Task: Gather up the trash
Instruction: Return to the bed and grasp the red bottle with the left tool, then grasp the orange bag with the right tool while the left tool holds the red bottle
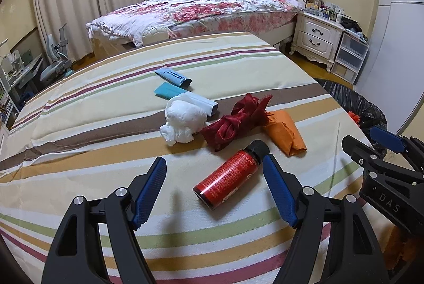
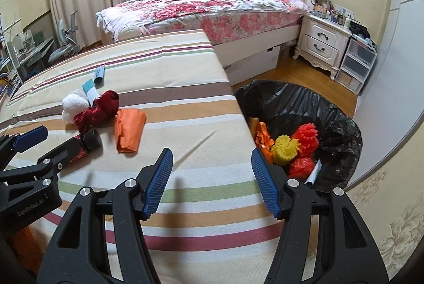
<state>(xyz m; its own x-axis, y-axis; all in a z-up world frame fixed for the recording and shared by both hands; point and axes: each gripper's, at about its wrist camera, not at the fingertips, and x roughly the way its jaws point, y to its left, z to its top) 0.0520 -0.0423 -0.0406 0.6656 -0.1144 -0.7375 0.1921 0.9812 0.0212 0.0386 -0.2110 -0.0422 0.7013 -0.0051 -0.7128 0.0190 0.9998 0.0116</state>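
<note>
1. Blue-padded fingers (image 1: 148,191) of the left gripper (image 1: 214,190) stand apart, gripping nothing; one red bottle (image 1: 229,175) with a black cap lies on its side between them on the striped counter (image 1: 79,125).
2. Fingers (image 2: 157,183) of the right gripper (image 2: 212,182) are likewise apart and hold nothing, above the counter's near edge.
3. Beyond the bottle lie one dark red ribbon bundle (image 1: 238,119), one folded orange wrapper (image 1: 285,131) touching it and one white crumpled wad (image 1: 182,121).
4. Farther back lie three light blue items: one printed tube (image 1: 173,76), one teal packet (image 1: 167,90) and one pale box (image 1: 204,102) against the wad.
5. Beside the counter stands one bin lined with a black bag (image 2: 339,125), holding two red frilly balls (image 2: 306,135), one yellow ball (image 2: 285,149) and orange scraps (image 2: 265,141).
</note>
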